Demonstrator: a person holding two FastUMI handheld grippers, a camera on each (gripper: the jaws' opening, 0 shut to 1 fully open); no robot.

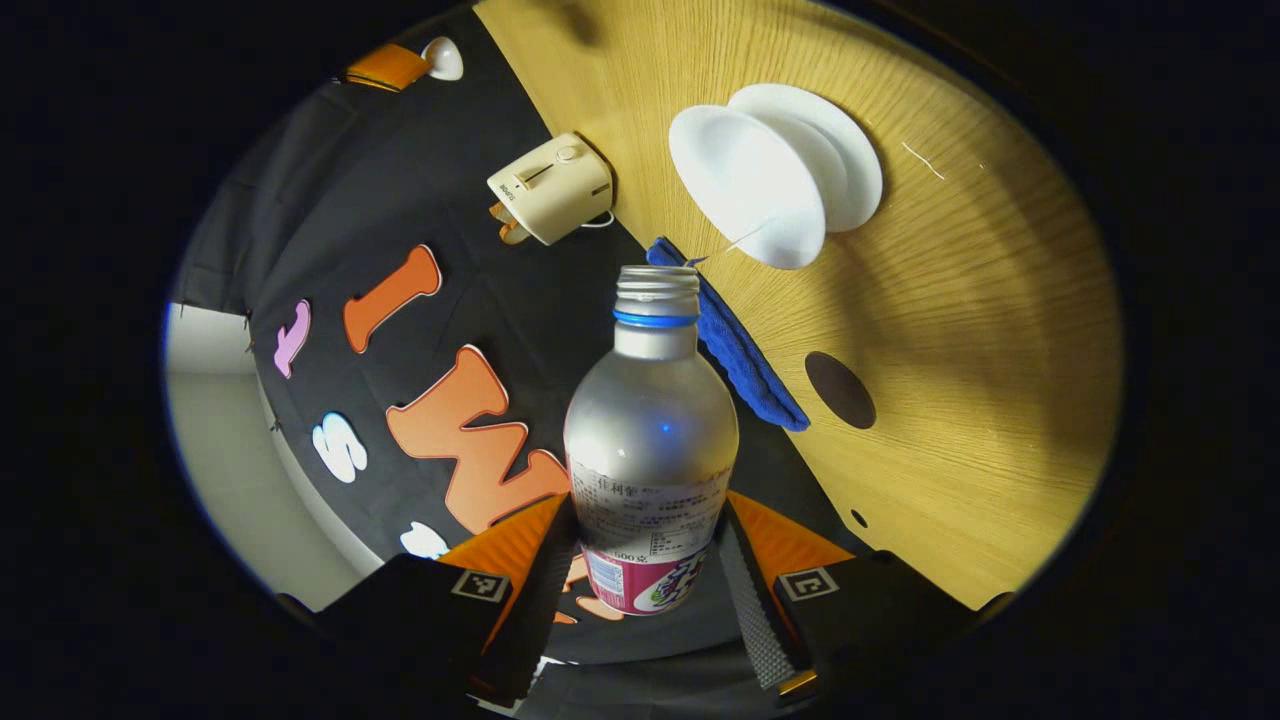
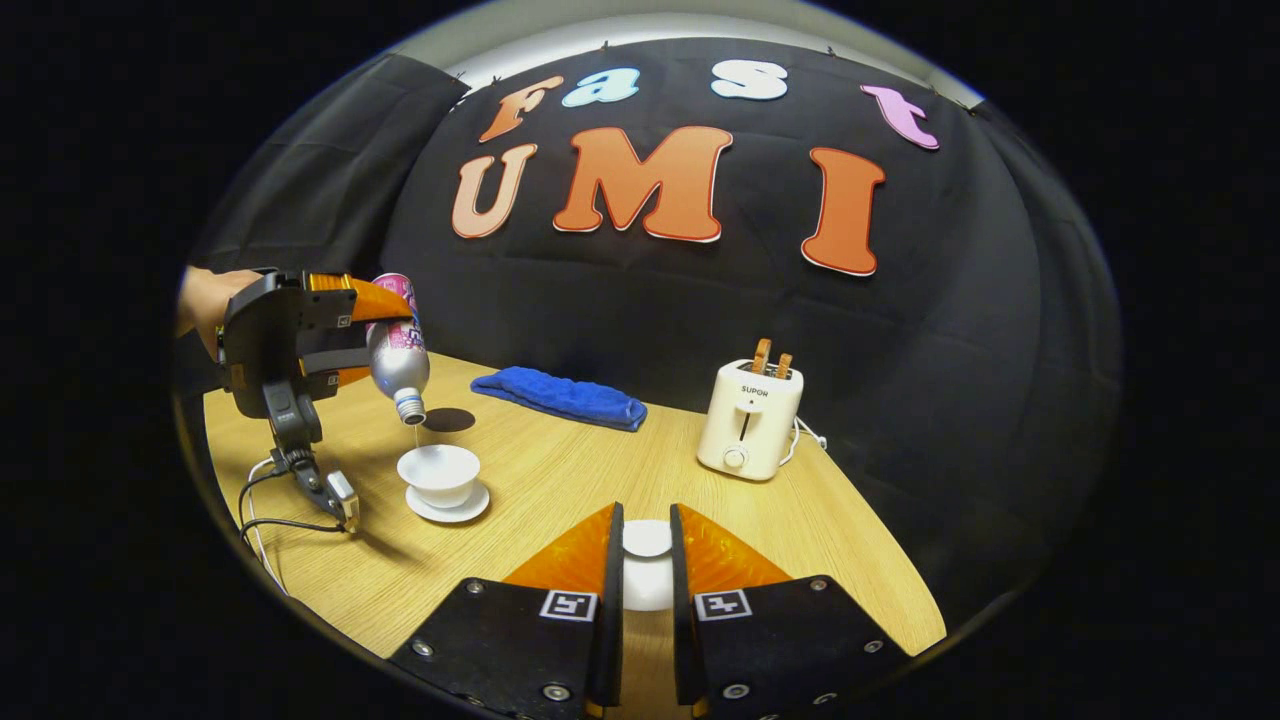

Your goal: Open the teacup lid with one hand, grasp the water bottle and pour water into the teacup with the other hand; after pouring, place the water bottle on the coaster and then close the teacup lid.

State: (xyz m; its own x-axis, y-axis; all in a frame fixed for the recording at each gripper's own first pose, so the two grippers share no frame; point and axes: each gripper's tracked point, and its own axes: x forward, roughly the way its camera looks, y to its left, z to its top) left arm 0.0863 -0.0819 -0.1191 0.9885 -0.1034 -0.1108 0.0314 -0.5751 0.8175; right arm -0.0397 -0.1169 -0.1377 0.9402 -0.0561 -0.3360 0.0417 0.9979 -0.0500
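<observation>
Over the table's left end | left gripper (image 2: 345, 330) clamps water bottle (image 2: 398, 350), tipped mouth-down above open teacup (image 2: 439, 473) | right gripper (image 2: 646, 560) pinches lid (image 2: 647, 548) | risk: thin stream, small cup; drift or over-tilt spills onto table (image 2: 600, 470).

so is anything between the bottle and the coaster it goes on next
Nothing visible. The water bottle hangs tipped over the teacup, and the dark coaster lies bare on the table just behind the cup, left of the blue cloth.
</observation>
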